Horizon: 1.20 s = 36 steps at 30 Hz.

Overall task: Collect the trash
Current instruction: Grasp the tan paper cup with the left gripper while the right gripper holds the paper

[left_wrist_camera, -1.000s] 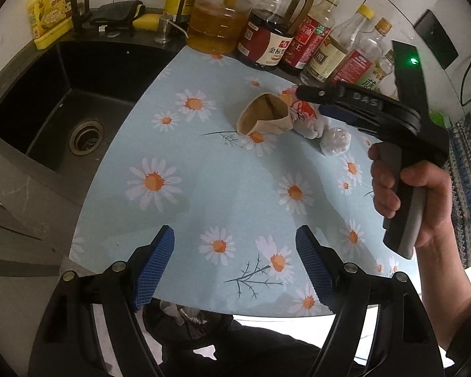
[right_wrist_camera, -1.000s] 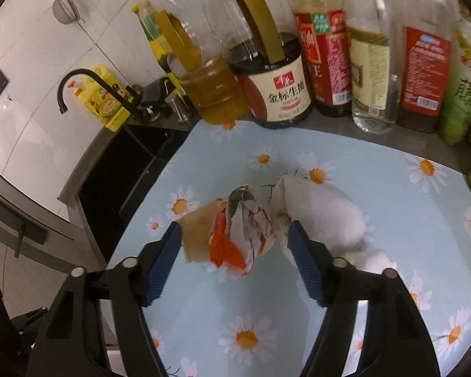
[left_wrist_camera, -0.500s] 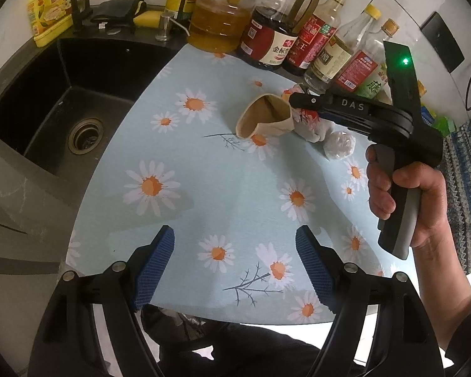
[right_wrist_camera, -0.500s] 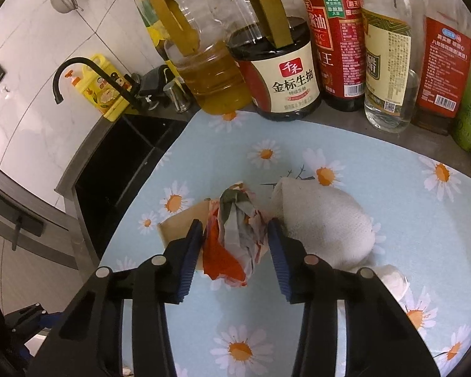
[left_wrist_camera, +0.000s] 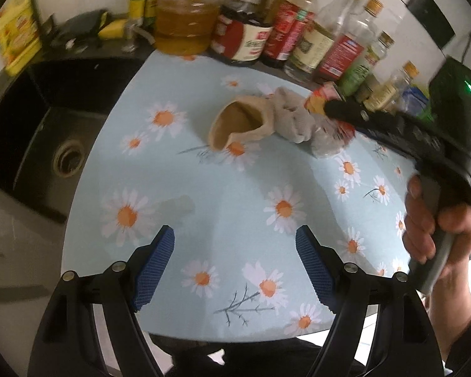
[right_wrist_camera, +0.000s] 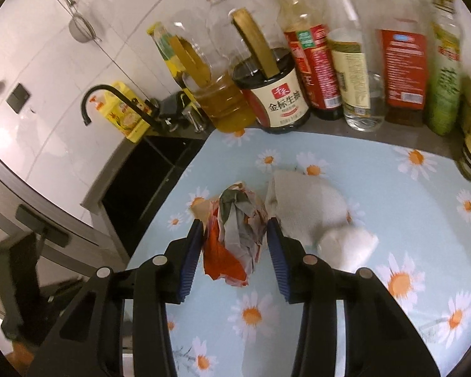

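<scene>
The crumpled wrapper (right_wrist_camera: pixel 235 235), a wad of red, orange, grey and white printed paper, sits between the blue pads of the right gripper (right_wrist_camera: pixel 235 235), which press against it on both sides; whether it rests on the cloth (right_wrist_camera: pixel 392 194) or hangs just above it cannot be told. In the left wrist view only a red and yellow corner of the wrapper (left_wrist_camera: pixel 317 100) shows past the black nose of the right gripper (left_wrist_camera: pixel 332 108), and the picture is blurred there. Just right of the wrapper lies a white paper towel (right_wrist_camera: pixel 307 201), and in front of that a smaller white wad (right_wrist_camera: pixel 345 242), both on the daisy-print cloth. On the wrapper's left side a brown paper cup (left_wrist_camera: pixel 238 124) lies on its side with its mouth facing the left camera; a grey crumpled mass beside it touches the cup. The left gripper (left_wrist_camera: pixel 235 251) hangs over the near part of the cloth, well apart from the trash, its fingers wide apart with nothing between them. The person's right hand (left_wrist_camera: pixel 436 226) wraps the right gripper's grey handle. Behind the trash, along the cloth's far edge, stands a row of bottles: an oil jug (right_wrist_camera: pixel 223 100), a soy sauce jug (right_wrist_camera: pixel 276 97) and several taller ones. To the left lies a black sink (left_wrist_camera: pixel 47 144) with a black faucet (right_wrist_camera: pixel 110 97).
</scene>
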Motion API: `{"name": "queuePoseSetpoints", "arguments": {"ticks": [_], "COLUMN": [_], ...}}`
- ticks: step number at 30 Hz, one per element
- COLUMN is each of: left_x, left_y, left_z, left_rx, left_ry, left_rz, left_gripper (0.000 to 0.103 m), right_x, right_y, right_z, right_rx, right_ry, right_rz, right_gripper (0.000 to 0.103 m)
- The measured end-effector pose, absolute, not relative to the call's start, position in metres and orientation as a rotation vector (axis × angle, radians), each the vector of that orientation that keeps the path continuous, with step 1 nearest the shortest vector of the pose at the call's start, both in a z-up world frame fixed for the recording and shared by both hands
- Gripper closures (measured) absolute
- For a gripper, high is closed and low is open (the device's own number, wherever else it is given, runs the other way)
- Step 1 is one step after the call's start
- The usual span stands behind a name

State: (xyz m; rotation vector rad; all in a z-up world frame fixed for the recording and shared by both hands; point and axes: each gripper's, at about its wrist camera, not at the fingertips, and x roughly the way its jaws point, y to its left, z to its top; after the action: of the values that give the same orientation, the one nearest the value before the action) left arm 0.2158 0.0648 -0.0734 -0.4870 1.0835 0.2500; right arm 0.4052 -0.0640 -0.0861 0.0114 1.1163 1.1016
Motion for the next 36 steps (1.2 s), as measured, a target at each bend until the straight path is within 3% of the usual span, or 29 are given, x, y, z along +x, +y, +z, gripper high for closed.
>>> {"name": "queuePoseSetpoints", "arguments": {"ticks": [4,7,23,36], "left_x": [0.237,0.254,0.331,0.367], "left_y": [0.064,0.065,0.070,0.068], "left_z": [-0.069,-0.068,-0.104,-0.139], "left_rx": [-0.415,-0.341,0.013,0.125], "left_ry": [1.099,1.111,1.249,1.343], "left_rz": [0.225,0.210,0.122,0.044], "left_gripper": [0.024,0.014,0.014,0.014], "right_x": [0.393,0.387,0.357,0.342], "right_y": [-0.096,-0.117,-0.195,-0.203], "right_z": [-0.086,-0.090,-0.122,-0.129], "right_rx": [0.022,0.052,0.159,0.152], "right_ry": [1.104,1.116,1.189,1.217], "right_rz": [1.069,1.053,0.914,0.848], "right_gripper": [0.060,0.060,0.060,0.060]}}
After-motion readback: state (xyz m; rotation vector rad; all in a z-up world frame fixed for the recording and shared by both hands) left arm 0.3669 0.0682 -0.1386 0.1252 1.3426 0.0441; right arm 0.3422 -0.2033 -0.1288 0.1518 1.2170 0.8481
